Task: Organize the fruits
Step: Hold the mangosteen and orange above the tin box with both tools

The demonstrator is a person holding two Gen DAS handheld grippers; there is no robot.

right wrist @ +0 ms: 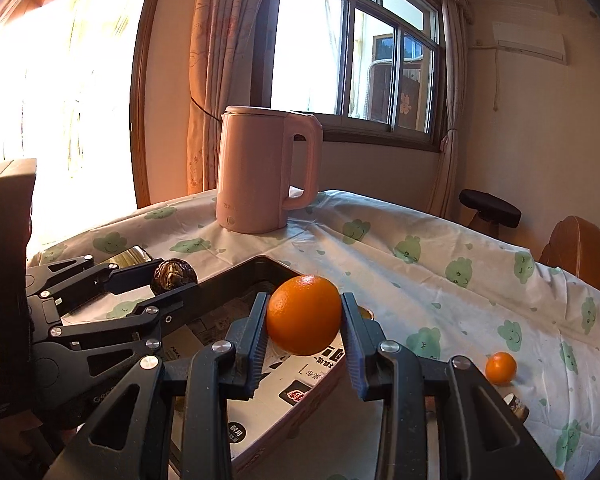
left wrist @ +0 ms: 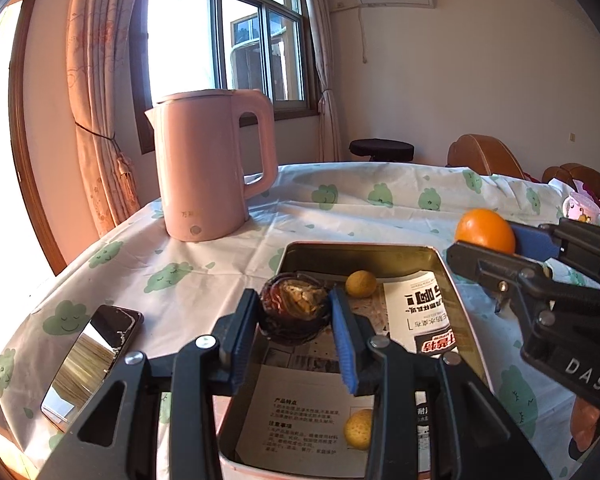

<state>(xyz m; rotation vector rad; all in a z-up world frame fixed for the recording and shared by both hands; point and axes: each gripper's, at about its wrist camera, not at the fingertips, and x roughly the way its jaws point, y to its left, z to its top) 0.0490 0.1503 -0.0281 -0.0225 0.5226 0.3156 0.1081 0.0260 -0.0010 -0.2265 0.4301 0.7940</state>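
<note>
Two oranges (right wrist: 303, 314) (right wrist: 500, 367), two small yellow fruits (left wrist: 361, 283) (left wrist: 358, 428), one dark wrapped ball (left wrist: 294, 309), one tin (left wrist: 446, 276).

Black right-hand gripper body (left wrist: 572, 364), right edge of left wrist view: white letters "DAS", rest cut off.

White printed paper sheet (left wrist: 300, 428) lining the rectangular metal tin (left wrist: 360, 246): Chinese headings "产品特点" and "注意事项"; small print below too fine to read.

Pink plastic electric kettle (left wrist: 208, 168), far left: faint logo, illegible.
</note>
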